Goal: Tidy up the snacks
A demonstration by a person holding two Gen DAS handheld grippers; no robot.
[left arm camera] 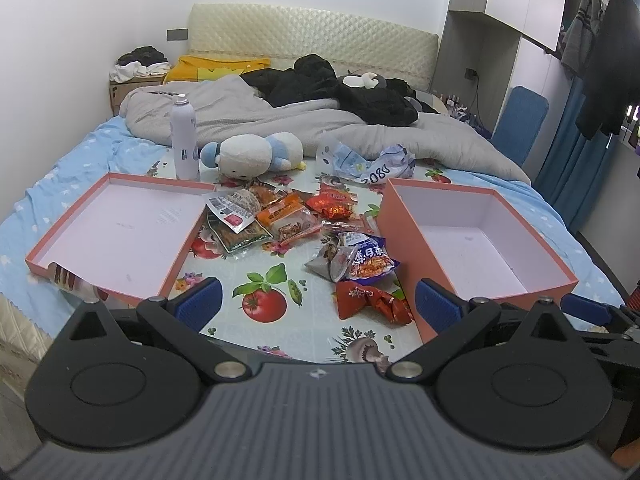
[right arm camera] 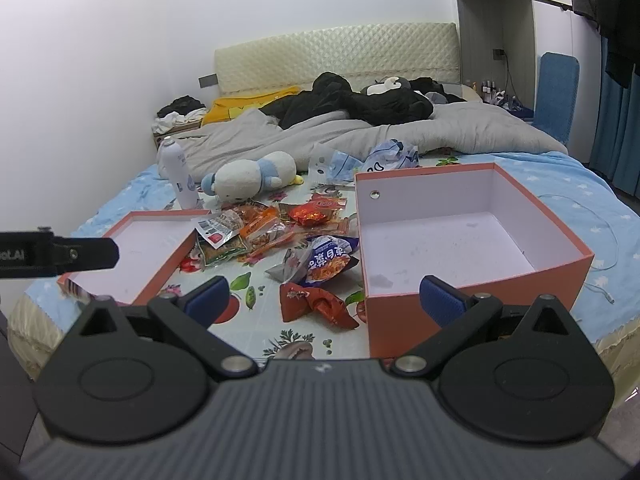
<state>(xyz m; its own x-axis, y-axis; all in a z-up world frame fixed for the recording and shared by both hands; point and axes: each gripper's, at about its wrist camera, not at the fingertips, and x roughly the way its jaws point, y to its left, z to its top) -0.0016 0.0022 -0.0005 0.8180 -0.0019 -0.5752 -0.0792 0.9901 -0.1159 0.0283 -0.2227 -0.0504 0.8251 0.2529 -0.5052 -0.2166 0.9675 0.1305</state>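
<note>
A pile of snack packets (left arm camera: 296, 216) (right arm camera: 280, 232) lies on a fruit-print cloth (left arm camera: 280, 320) on the bed, between a shallow orange box lid (left arm camera: 116, 232) (right arm camera: 140, 252) on the left and a deep orange box (left arm camera: 480, 240) (right arm camera: 460, 240) on the right. Both are empty. A red packet (left arm camera: 372, 300) (right arm camera: 316, 304) and a blue-and-silver packet (left arm camera: 360, 258) (right arm camera: 324, 260) lie nearest. My left gripper (left arm camera: 318, 304) is open and empty, near the cloth's front edge. My right gripper (right arm camera: 324, 300) is open and empty, its right finger in front of the deep box.
A white spray can (left arm camera: 183, 140) (right arm camera: 178, 176), a plush penguin (left arm camera: 256, 156) (right arm camera: 252, 176) and crumpled plastic bags (left arm camera: 368, 162) (right arm camera: 368, 162) lie behind the snacks. A grey duvet (left arm camera: 280, 116) and black clothes (left arm camera: 340, 88) cover the far bed. The left gripper's body (right arm camera: 60, 256) shows at the right view's left.
</note>
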